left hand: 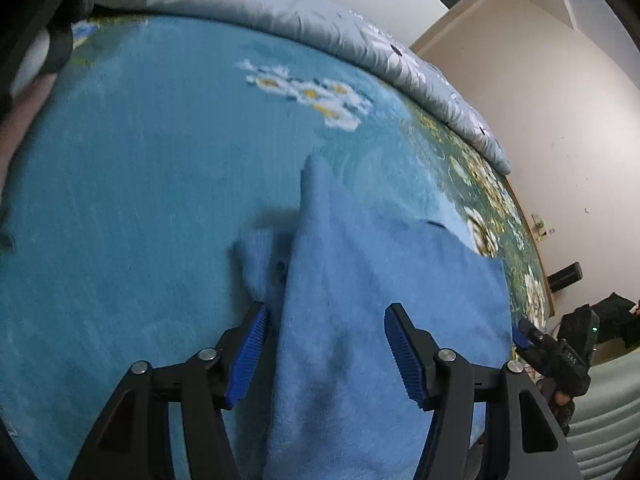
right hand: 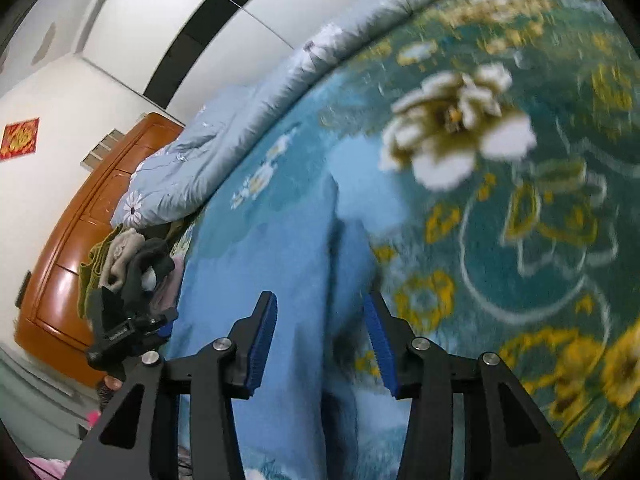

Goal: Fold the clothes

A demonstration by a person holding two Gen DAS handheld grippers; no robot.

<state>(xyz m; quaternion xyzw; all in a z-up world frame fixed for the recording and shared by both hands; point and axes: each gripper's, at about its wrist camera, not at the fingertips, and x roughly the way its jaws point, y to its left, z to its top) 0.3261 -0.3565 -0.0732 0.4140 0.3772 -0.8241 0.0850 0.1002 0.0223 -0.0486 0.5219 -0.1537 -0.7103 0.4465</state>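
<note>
1. Left wrist view: left gripper angled down over the bed, jaws standing well apart, blue ribbed pads clear of the cloth on both sides.
2. Between those jaws, nothing pinched: light blue garment running up through the gap, fluffy, spread on the teal floral blanket.
3. Garment tapering to a narrow point further up the blanket, a small paler fold peeking out at its left edge, just beyond the left pad.
4. Off at the right edge, right gripper seen from the side beside the garment's right border, a bit of hand beneath it.
5. Grey-blue quilt bunched along the far side of the blanket, pale wall behind.
6. Right wrist view, blurred: right gripper tipped down over the same garment, jaws parted about halfway, pads not pressing anything.
7. Garment lying under and between the fingers, a lengthwise crease running away toward the quilt.
8. Left gripper visible low at the left, near the garment's left edge; opening impossible to judge from this angle.
9. Behind it, a heap of other clothes at the blanket's edge, orange wooden headboard against the white wall.
10. Large white-and-gold flower on the blanket to the right, well clear of the garment.
</note>
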